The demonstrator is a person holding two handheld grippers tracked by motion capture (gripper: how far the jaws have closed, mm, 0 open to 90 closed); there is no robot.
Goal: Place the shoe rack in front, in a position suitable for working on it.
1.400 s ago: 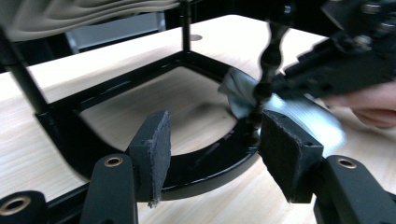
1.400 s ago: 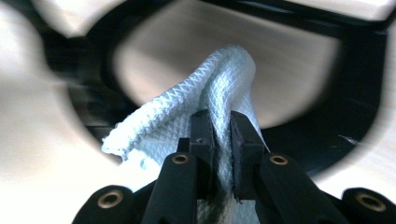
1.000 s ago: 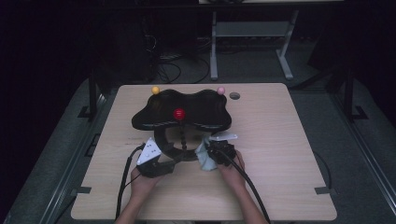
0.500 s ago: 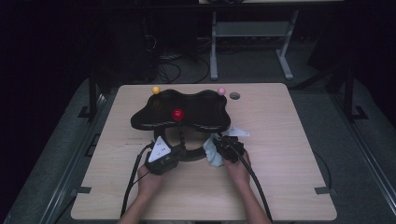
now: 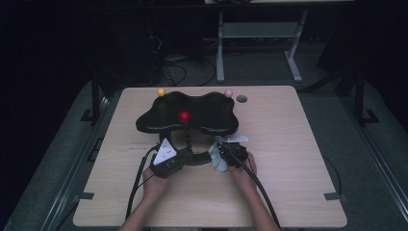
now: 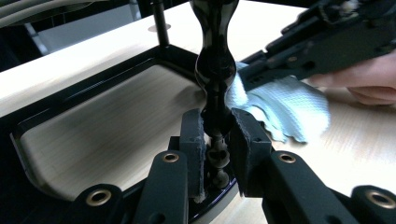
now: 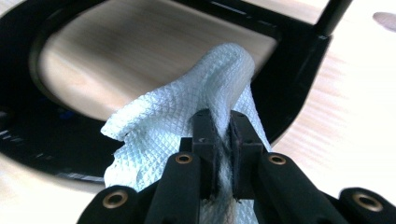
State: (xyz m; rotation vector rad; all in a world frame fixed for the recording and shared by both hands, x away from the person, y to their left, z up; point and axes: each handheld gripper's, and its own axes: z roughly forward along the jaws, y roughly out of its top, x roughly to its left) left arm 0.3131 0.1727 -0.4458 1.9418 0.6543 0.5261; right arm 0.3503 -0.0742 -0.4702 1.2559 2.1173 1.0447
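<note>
Wood-grain table [image 5: 298, 159] carries everything, and the black stand [image 5: 187, 115] near its far middle serves as the landmark. The stand has a glossy, lobed black top, a red ball [image 5: 184, 116] at the centre of that top, a yellow ball [image 5: 161, 92] at its far left corner and a pink ball [image 5: 229, 92] at its far right corner.

Left of the stand's middle, on the person's side of it, the left gripper [image 5: 185, 153] reaches in under the top. In the left gripper view this left gripper [image 6: 215, 135] has its jaws, which have just been closing, pinching the lower part of the stand's turned black post [image 6: 214, 70], with the pads pressed against it from both sides. The post rises from the stand's black base frame [image 6: 88, 91], whose open middle shows the tabletop.

Right of the post, just beside the near right part of the base frame, the right gripper [image 5: 222, 150] holds a pale blue cloth [image 5: 219, 162]. In the right gripper view the right gripper [image 7: 223, 133] has its jaws pressed together on a fold of the cloth [image 7: 187, 116], which bulges up ahead of the pads and lies against the base frame [image 7: 299, 79].

Beyond the stand's right corner, a small grey disc [image 5: 241, 98] sits in the tabletop.
</note>
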